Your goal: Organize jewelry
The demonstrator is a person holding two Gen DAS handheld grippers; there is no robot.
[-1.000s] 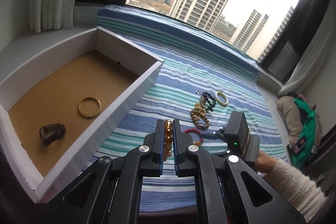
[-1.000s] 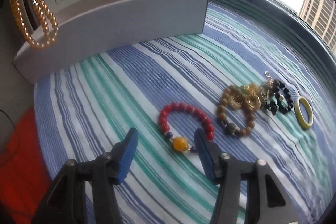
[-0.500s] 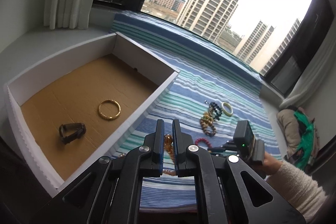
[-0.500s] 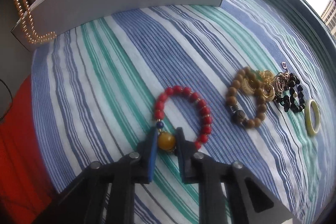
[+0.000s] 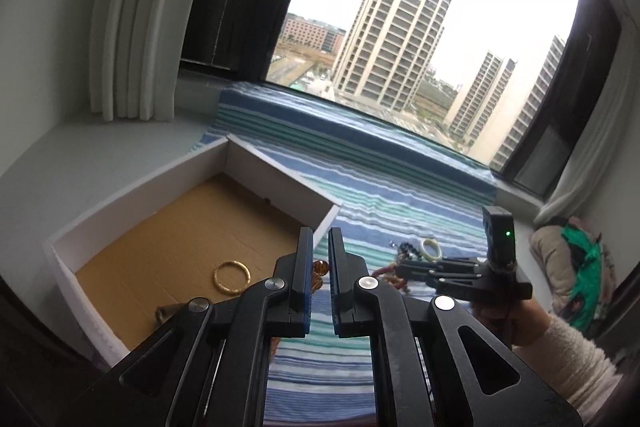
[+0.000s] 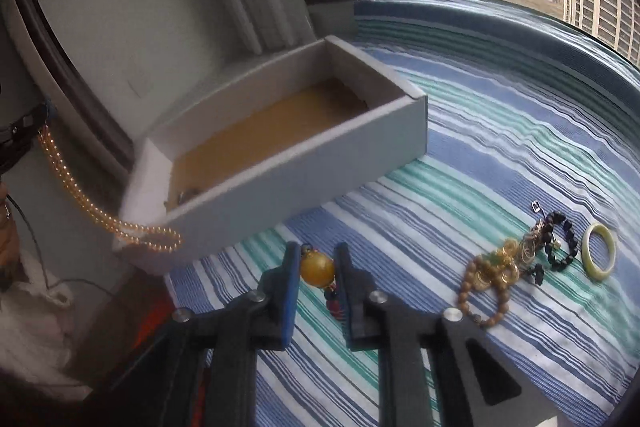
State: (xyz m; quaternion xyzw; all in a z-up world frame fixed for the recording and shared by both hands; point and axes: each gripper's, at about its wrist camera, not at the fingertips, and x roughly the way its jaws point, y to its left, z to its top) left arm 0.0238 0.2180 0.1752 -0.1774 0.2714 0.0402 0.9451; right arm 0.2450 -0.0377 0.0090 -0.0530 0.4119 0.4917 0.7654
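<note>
My left gripper (image 5: 318, 239) is shut on a string of amber beads (image 5: 319, 269), held over the near right corner of the white box (image 5: 280, 167). In the right wrist view that amber bead string (image 6: 72, 187) dangles in a loop in front of the box's (image 6: 300, 183) near end. My right gripper (image 6: 317, 255) is shut on the big amber bead (image 6: 317, 268) of the red bead bracelet (image 6: 334, 303), which hangs clear above the striped cloth (image 6: 500, 147). A gold bangle (image 5: 231, 277) and a dark piece (image 5: 166, 313) lie in the box.
On the cloth to the right lie a wooden bead bracelet (image 6: 466, 291), tangled gold pieces (image 6: 504, 263), a black bead bracelet (image 6: 564, 239) and a pale green bangle (image 6: 599, 251). Behind the cloth is a window; a bag (image 5: 576, 267) sits at the far right.
The right gripper closed on the bracelet's amber bead and lifted it off the cloth. Both grippers rose, and the left one carried its bead string up over the box corner.
</note>
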